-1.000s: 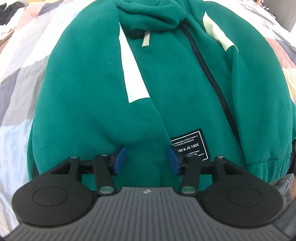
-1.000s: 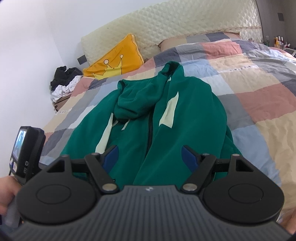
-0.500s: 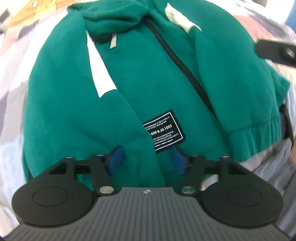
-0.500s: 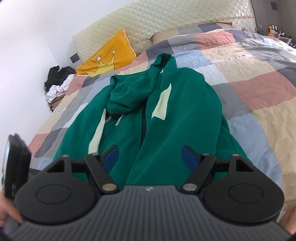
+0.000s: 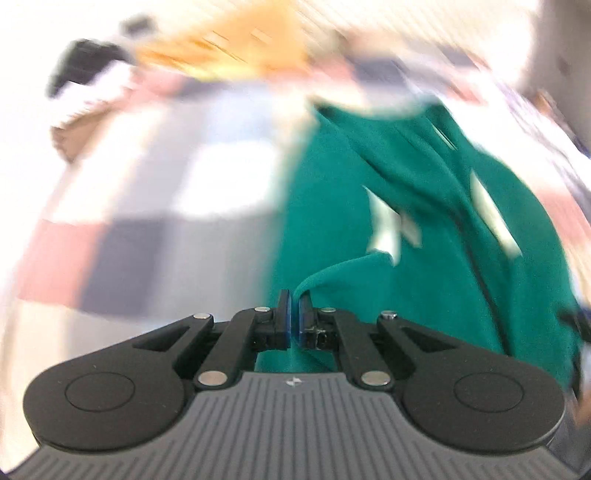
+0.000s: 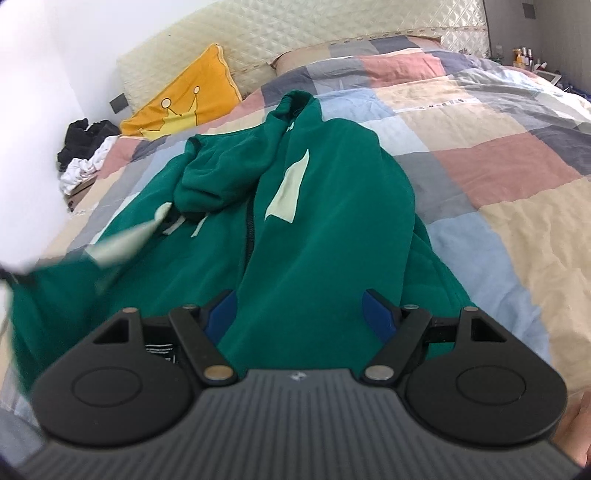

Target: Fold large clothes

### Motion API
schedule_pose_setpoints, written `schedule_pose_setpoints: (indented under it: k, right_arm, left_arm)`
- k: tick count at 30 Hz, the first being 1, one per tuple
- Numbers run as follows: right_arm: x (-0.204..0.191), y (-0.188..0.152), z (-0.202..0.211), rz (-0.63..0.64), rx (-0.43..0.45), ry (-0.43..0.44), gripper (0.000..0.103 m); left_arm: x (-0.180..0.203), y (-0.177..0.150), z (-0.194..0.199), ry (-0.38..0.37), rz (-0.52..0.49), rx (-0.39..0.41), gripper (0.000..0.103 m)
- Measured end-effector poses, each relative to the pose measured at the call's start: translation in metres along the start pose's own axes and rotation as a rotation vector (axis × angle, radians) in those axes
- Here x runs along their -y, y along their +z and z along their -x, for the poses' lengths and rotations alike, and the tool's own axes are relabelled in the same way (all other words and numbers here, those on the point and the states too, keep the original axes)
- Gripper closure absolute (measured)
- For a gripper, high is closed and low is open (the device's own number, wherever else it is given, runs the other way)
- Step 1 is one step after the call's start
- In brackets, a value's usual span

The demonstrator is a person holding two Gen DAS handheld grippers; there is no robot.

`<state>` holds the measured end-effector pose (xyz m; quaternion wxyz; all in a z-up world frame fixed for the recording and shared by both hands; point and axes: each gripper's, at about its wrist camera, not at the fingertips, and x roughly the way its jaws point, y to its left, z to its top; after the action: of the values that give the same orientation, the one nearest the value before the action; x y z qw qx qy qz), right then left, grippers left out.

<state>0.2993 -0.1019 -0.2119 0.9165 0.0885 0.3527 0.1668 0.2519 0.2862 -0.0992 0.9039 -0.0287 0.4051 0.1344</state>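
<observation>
A large green zip hoodie (image 6: 325, 184) with pale stripes lies front up on a patchwork quilt (image 6: 498, 147). My left gripper (image 5: 294, 299) is shut on a fold of the hoodie (image 5: 351, 184) near its lower left side, and the cloth runs up from the pads. That view is badly blurred. In the right wrist view the hoodie's left side (image 6: 48, 295) is raised off the bed. My right gripper (image 6: 299, 306) hangs open just above the hoodie's lower right half, with nothing between its pads.
A yellow crown pillow (image 6: 184, 99) leans on the quilted headboard (image 6: 295, 33). A pile of black and white clothes (image 6: 85, 155) sits at the bed's far left edge. Small bottles (image 6: 524, 55) stand at the far right.
The left gripper has shut on the hoodie's lower left part and swung up and leftward, lifting that side. The right gripper has stayed open and almost still.
</observation>
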Motion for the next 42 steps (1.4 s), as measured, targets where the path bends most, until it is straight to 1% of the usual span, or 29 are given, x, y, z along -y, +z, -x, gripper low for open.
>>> schedule_pose_setpoints:
  k: [3,5,6,8,11,13,15,16,18,20,22,25,27,29,31,35,37,40,42]
  right_arm:
    - [-0.005,0.002,-0.003,0.012,0.013,-0.032,0.027]
    - [-0.009,0.004,-0.005,0.019,0.026,-0.052,0.027]
    - [-0.012,0.005,-0.006,0.025,0.031,-0.062,0.027]
    - [-0.019,0.007,-0.008,0.047,0.038,-0.072,0.027]
    - [-0.03,0.012,-0.013,0.085,0.05,-0.081,0.027]
    - [-0.039,0.015,-0.019,0.114,0.055,-0.099,0.027]
    - [-0.045,0.02,-0.027,0.128,0.056,-0.106,0.027]
    - [-0.047,0.023,-0.031,0.128,0.056,-0.11,0.027]
    - [-0.05,0.028,-0.041,0.116,0.055,-0.116,0.027]
    - [-0.052,0.035,-0.052,0.097,0.046,-0.114,0.027]
    - [-0.054,0.041,-0.065,0.083,0.035,-0.114,0.027]
    - [-0.057,0.049,-0.083,0.061,0.014,-0.103,0.027]
    - [-0.058,0.051,-0.093,0.065,0.0,-0.103,0.027]
    - [-0.057,0.052,-0.101,0.077,-0.001,-0.118,0.027]
    - [-0.056,0.051,-0.106,0.087,-0.005,-0.124,0.027]
    - [-0.052,0.048,-0.112,0.087,-0.03,-0.097,0.027]
    - [-0.051,0.047,-0.112,0.087,-0.036,-0.09,0.027]
    - [-0.051,0.049,-0.108,0.086,-0.031,-0.069,0.027]
    - [-0.053,0.047,-0.102,0.096,-0.018,-0.058,0.027]
  left_arm:
    - [-0.064,0.04,0.007,0.127,0.076,0.1,0.099]
    - [-0.106,0.067,0.004,0.218,0.115,0.155,0.099]
    - [-0.127,0.08,0.001,0.267,0.129,0.181,0.099]
    - [-0.164,0.103,-0.008,0.373,0.121,0.219,0.099]
    - [-0.218,0.14,-0.036,0.467,0.168,0.232,0.099]
    - [-0.246,0.163,-0.065,0.504,0.195,0.23,0.099]
    - [-0.271,0.179,-0.095,0.544,0.209,0.215,0.099]
    - [-0.282,0.183,-0.107,0.557,0.224,0.201,0.099]
    - [-0.302,0.197,-0.144,0.575,0.246,0.172,0.099]
    - [-0.32,0.209,-0.178,0.603,0.236,0.157,0.099]
    - [-0.334,0.215,-0.216,0.642,0.231,0.131,0.099]
    - [-0.352,0.209,-0.275,0.67,0.256,0.064,0.099]
    - [-0.36,0.207,-0.311,0.681,0.251,0.033,0.099]
    - [-0.362,0.199,-0.338,0.689,0.232,0.006,0.099]
    - [-0.363,0.195,-0.356,0.681,0.24,-0.011,0.099]
    - [-0.354,0.186,-0.362,0.661,0.264,0.005,0.099]
    - [-0.348,0.182,-0.35,0.65,0.274,0.005,0.098]
    - [-0.342,0.18,-0.323,0.608,0.336,0.019,0.088]
    - [-0.336,0.175,-0.301,0.574,0.355,0.038,0.07]
